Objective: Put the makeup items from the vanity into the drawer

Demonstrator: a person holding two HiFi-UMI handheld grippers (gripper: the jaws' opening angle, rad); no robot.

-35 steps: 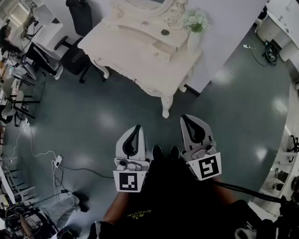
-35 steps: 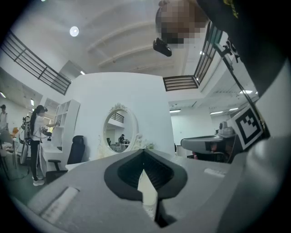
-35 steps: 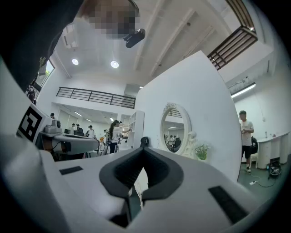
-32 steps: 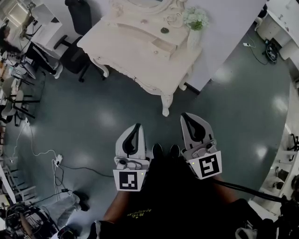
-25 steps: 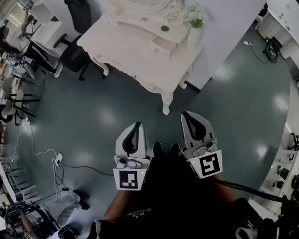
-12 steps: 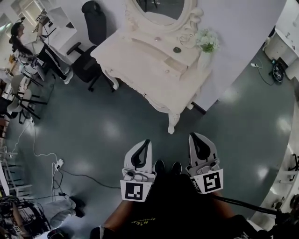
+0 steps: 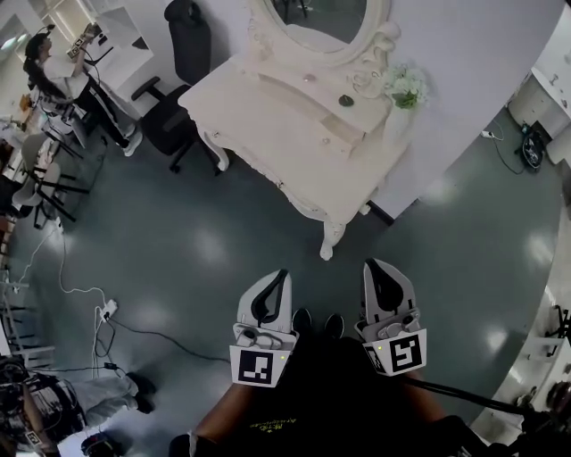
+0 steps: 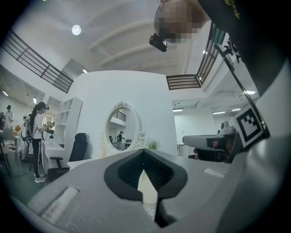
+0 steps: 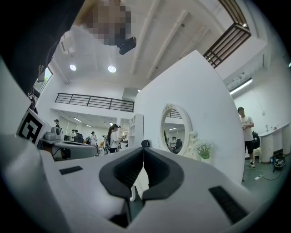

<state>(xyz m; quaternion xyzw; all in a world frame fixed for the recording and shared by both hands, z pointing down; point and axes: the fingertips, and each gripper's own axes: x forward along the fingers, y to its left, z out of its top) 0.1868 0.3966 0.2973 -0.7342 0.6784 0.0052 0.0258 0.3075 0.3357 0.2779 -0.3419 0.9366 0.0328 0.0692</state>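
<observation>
The cream vanity [image 7: 294,147] with its oval mirror [image 7: 326,18] stands across the grey floor, well ahead of me. Small makeup items lie on its raised shelf, among them a dark round one [image 7: 346,101] and a pale one [image 7: 309,78]; they are too small to tell apart. My left gripper [image 7: 284,273] and right gripper [image 7: 368,264] are held side by side near my body, both shut and holding nothing. They point level toward the vanity [image 8: 113,157], which shows far off in the left gripper view, and in the right gripper view the mirror [image 9: 175,129] shows too. The left gripper [image 8: 143,151] and right gripper [image 9: 143,150] have jaws that meet at the tips.
A vase of white flowers [image 7: 406,87] stands on the vanity's right end. A black office chair [image 7: 183,36] is at its left. A person [image 7: 53,76] stands at the far left by desks and stools [image 7: 45,178]. A power strip with cables [image 7: 105,311] lies on the floor.
The head view has tipped up, so the mirror and more of the vanity now show. Both grippers stay shut and side by side, slightly lower in the picture.
</observation>
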